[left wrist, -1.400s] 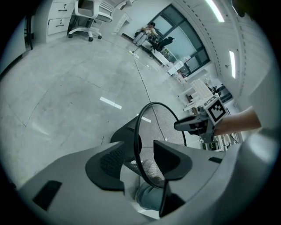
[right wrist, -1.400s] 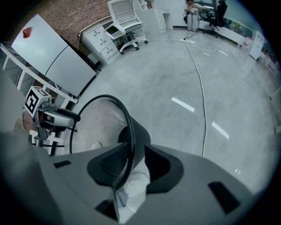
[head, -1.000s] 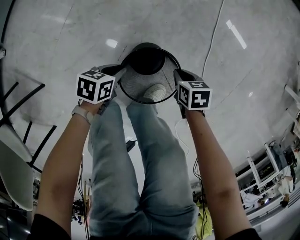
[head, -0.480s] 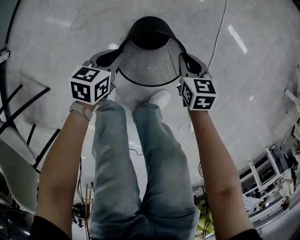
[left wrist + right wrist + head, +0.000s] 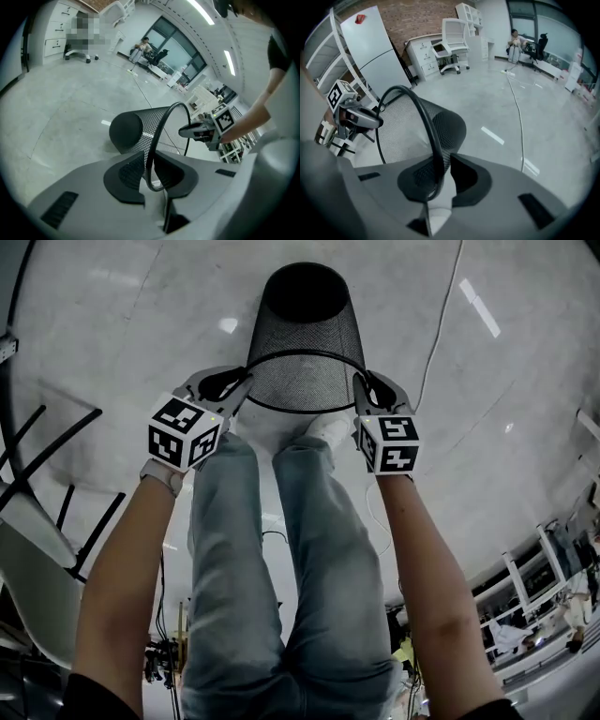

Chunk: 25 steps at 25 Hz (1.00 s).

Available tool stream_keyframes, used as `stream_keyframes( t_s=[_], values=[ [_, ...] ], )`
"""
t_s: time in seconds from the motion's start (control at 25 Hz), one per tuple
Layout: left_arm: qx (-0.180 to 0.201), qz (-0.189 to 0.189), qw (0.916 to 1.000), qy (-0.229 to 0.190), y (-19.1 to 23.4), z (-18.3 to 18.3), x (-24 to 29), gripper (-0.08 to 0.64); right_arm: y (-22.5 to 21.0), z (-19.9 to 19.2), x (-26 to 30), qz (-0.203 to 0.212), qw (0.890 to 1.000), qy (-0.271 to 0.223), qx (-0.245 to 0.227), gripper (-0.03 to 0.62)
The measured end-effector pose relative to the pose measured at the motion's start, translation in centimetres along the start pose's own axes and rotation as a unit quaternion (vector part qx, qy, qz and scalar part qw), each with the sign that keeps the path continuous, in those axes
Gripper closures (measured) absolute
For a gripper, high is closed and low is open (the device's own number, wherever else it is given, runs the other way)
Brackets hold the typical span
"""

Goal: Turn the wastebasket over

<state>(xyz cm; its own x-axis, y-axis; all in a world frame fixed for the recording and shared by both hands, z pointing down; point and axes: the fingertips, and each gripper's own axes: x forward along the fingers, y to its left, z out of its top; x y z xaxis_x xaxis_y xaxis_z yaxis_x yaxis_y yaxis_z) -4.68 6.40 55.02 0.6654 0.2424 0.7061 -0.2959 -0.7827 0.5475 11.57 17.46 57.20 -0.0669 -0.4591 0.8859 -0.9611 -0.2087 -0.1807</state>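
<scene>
legs: we wear loose, pale blue jeans (image 5: pixel 281 596), creased at the knees | foot: white shoe (image 5: pixel 328 430), rounded toe showing past the hems | left wrist: white band (image 5: pixel 161 474) | shoulders: short dark sleeves (image 5: pixel 94 695), our arms bare below them

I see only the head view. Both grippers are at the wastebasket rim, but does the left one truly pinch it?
Observer: Yes. The left gripper view shows the left gripper with the rim of the wastebasket pinched between its jaws, which are opening slightly.
Operator: And the right one?
Observer: In the right gripper view, the right gripper pinches the rim likewise, with the mesh wall against one jaw. Its jaws are opening slightly too.
</scene>
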Motion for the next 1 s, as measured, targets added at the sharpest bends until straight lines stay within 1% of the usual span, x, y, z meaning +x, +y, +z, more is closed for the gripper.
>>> stream_keyframes(
  t_s=[0.08, 0.16, 0.24, 0.32, 0.48, 0.6, 0.72, 0.8, 0.84, 0.92, 1.0],
  values=[
    [0.026, -0.01, 0.9988, 0.04, -0.7, -2.3, 0.4, 0.488, 0.4, -2.6, 0.3, 0.003, 0.999, 0.034, 0.01, 0.541],
    [0.039, -0.003, 0.9952, 0.089, -0.4, -4.7, 1.2, 0.491, 0.8, -4.7, 0.9, 0.011, 0.998, 0.064, 0.006, 0.53],
    [0.04, 0.01, 0.9914, 0.124, 0.4, -6.6, 2.2, 0.491, 1.4, -6.2, 1.7, 0.017, 0.996, 0.089, -0.022, 0.521],
    [0.047, 0.015, 0.9879, 0.147, 1.1, -8.3, 3.2, 0.489, 1.7, -7.6, 2.6, 0.016, 0.993, 0.107, -0.046, 0.517],
    [0.065, 0.017, 0.9812, 0.181, 2.7, -11.0, 5.7, 0.483, 1.5, -10.3, 5.2, 0.019, 0.988, 0.134, -0.079, 0.517],
    [0.066, 0.015, 0.9804, 0.185, 3.6, -12.2, 7.1, 0.477, 1.1, -11.3, 6.7, 0.023, 0.983, 0.144, -0.111, 0.517],
    [0.071, 0.015, 0.9785, 0.193, 3.9, -13.1, 7.8, 0.474, 1.1, -12.4, 7.7, 0.036, 0.982, 0.154, -0.107, 0.514],
    [0.063, 0.021, 0.9763, 0.206, 4.1, -13.7, 8.0, 0.474, 1.5, -13.2, 7.9, 0.056, 0.98, 0.17, -0.086, 0.496],
    [0.052, 0.024, 0.9757, 0.212, 4.1, -13.9, 8.0, 0.474, 1.8, -13.5, 7.9, 0.068, 0.979, 0.176, -0.074, 0.459],
    [0.016, 0.025, 0.975, 0.22, 3.8, -14.1, 7.9, 0.474, 2.1, -13.4, 7.7, 0.084, 0.978, 0.183, -0.063, 0.413],
    [-0.025, 0.022, 0.9712, 0.236, 3.4, -14.4, 7.5, 0.474, 1.8, -13.1, 7.1, 0.093, 0.974, 0.195, -0.064, 0.36]
  ],
)
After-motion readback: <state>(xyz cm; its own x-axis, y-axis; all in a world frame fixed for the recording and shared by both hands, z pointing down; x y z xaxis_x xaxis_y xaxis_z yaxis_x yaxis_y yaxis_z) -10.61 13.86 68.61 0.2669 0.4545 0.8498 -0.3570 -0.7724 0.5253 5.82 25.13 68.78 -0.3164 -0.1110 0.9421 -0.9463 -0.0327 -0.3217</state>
